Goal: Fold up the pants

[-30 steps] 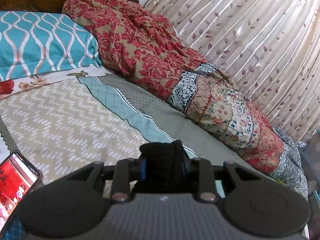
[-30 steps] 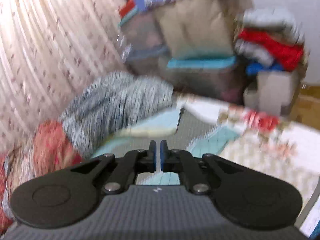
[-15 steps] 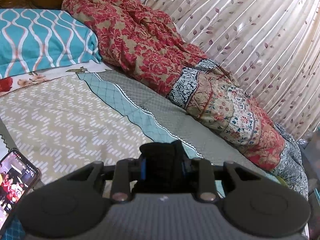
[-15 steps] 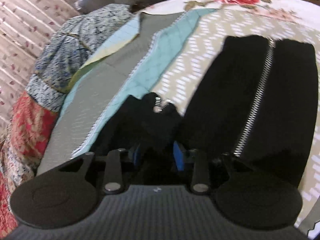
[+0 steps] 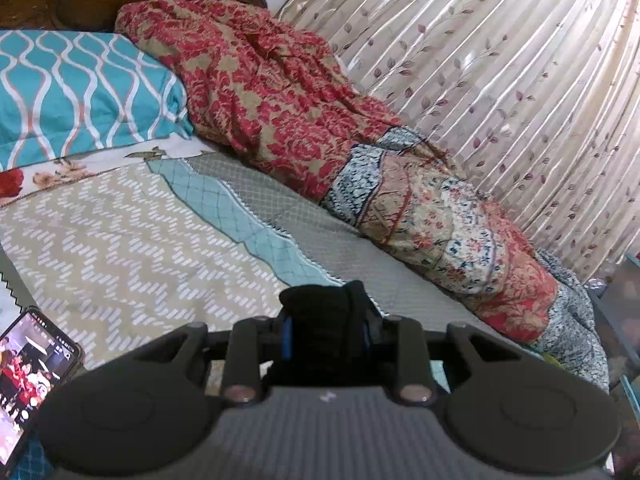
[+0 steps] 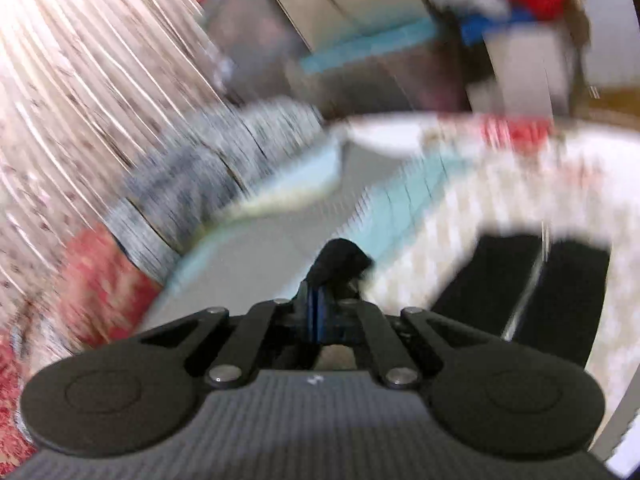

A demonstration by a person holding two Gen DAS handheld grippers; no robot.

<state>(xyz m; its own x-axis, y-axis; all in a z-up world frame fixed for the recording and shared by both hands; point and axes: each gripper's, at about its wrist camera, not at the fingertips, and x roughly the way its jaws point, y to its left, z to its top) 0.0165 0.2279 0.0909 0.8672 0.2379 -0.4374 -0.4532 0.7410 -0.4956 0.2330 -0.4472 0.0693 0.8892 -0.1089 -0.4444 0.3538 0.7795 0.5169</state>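
Patterned bedspread (image 5: pixel 120 240) fills the near scene; red floral quilt (image 5: pixel 280 92) far right. Black pants (image 6: pixel 532 280) lie on the bed, right side. Left gripper (image 5: pixel 326 320) clamps bunched pants fabric; right gripper (image 6: pixel 320 312) narrow, pinching pants fabric. Phone (image 5: pixel 28 364) near left.

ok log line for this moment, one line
step: fold pants | left gripper: shut on pants | right gripper: shut on pants | pants partly on bed | right view blurred
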